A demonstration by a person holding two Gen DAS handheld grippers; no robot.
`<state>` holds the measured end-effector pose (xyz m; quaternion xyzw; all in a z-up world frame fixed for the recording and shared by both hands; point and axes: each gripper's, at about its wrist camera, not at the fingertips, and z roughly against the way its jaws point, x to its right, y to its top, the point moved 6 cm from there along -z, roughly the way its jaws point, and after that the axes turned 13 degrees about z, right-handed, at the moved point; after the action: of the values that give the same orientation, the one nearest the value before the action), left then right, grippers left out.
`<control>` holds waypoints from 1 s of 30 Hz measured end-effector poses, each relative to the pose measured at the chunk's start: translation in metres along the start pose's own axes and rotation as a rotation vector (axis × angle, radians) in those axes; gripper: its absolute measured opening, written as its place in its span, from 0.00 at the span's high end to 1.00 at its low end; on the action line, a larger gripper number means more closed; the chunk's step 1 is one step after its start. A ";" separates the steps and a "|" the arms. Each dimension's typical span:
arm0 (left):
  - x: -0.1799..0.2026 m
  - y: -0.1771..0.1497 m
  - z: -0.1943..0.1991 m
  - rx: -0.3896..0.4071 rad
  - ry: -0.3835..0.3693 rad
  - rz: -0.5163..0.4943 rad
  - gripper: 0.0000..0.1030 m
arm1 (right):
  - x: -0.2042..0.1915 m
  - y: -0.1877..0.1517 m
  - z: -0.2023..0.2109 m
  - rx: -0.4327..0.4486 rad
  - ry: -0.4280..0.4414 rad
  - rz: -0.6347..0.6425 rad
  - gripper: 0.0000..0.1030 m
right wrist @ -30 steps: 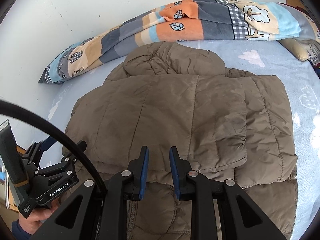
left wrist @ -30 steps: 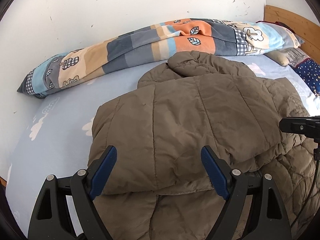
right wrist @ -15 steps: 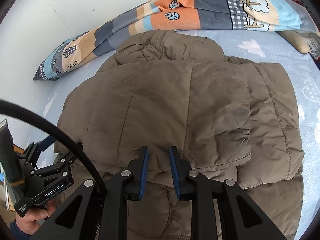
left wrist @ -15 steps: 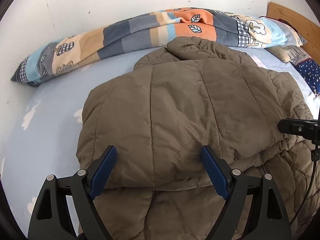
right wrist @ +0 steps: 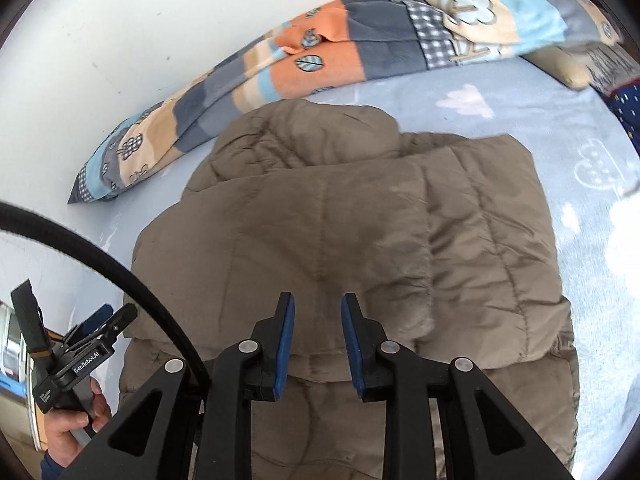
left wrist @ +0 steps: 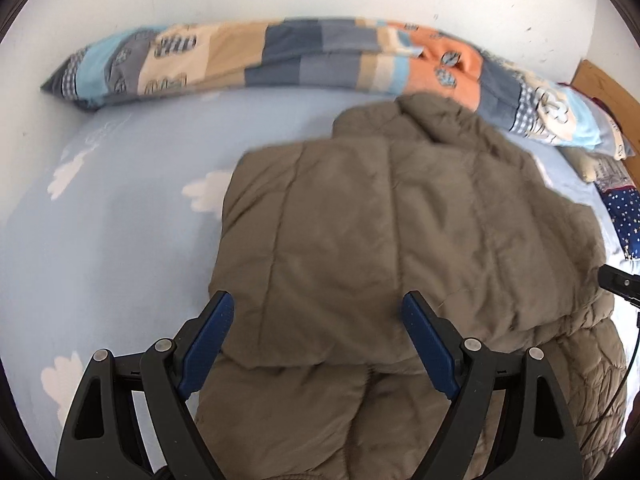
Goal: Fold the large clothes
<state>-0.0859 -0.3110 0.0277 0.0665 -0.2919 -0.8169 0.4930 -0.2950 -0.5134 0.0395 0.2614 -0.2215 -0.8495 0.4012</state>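
my left gripper [left wrist: 316, 320] is wide open over the jacket [left wrist: 400, 248]; my right gripper [right wrist: 317, 312], jaws just parting slightly, grips nothing.

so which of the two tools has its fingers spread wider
The left tool: its blue pads stand far apart over the brown jacket. The right tool shows only a narrow gap.

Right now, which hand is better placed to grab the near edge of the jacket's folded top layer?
Probably left. Its fingers stand wide open astride the folded edge of the jacket. The right fingers have just been opening but leave only a narrow gap, nothing between them.
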 end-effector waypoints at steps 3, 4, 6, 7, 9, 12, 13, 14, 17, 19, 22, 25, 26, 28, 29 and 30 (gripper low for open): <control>-0.007 -0.003 -0.004 -0.025 -0.008 0.032 0.17 | 0.006 -0.006 -0.004 -0.028 -0.012 -0.011 0.74; -0.008 -0.003 -0.002 -0.028 -0.009 0.036 0.17 | 0.008 -0.008 -0.004 -0.033 -0.014 -0.021 0.74; -0.010 -0.001 0.006 -0.012 -0.004 0.028 0.17 | 0.007 -0.008 0.000 -0.030 0.002 -0.026 0.74; -0.011 0.000 0.012 0.001 -0.006 0.023 0.17 | 0.007 -0.007 0.004 -0.023 0.000 -0.018 0.74; -0.013 0.003 0.022 0.019 -0.009 0.020 0.17 | 0.008 -0.006 0.015 -0.007 -0.021 0.005 0.74; -0.022 0.007 0.046 0.058 -0.021 0.033 0.17 | 0.014 -0.009 0.032 0.011 -0.032 0.001 0.74; -0.025 0.007 0.056 0.072 -0.027 0.039 0.17 | 0.017 -0.011 0.041 0.019 -0.033 -0.006 0.74; -0.029 0.007 0.063 0.081 -0.031 0.043 0.17 | 0.019 -0.013 0.046 0.025 -0.033 -0.011 0.74; -0.041 0.000 0.091 0.111 -0.038 0.048 0.17 | 0.028 -0.026 0.075 0.056 -0.036 -0.025 0.74; -0.046 -0.006 0.106 0.123 -0.042 0.041 0.17 | 0.032 -0.035 0.092 0.070 -0.051 -0.025 0.73; -0.057 -0.023 0.131 0.142 -0.055 0.029 0.17 | 0.040 -0.051 0.119 0.093 -0.062 -0.042 0.70; -0.068 -0.046 0.143 0.127 -0.071 0.033 0.17 | 0.049 -0.071 0.144 0.123 -0.047 -0.065 0.65; -0.073 -0.056 0.143 0.112 -0.074 0.041 0.17 | 0.054 -0.082 0.154 0.134 -0.052 -0.075 0.64; -0.085 -0.079 0.138 0.054 -0.085 0.068 0.17 | 0.063 -0.103 0.169 0.134 -0.060 -0.101 0.63; -0.088 -0.087 0.136 0.028 -0.087 0.074 0.17 | 0.069 -0.111 0.175 0.135 -0.062 -0.115 0.63; -0.093 -0.098 0.133 -0.003 -0.090 0.083 0.17 | 0.074 -0.119 0.181 0.135 -0.065 -0.126 0.63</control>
<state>-0.1665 -0.1442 0.0670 0.0167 -0.3149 -0.7983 0.5131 -0.5147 -0.4734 0.0884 0.2736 -0.2744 -0.8642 0.3208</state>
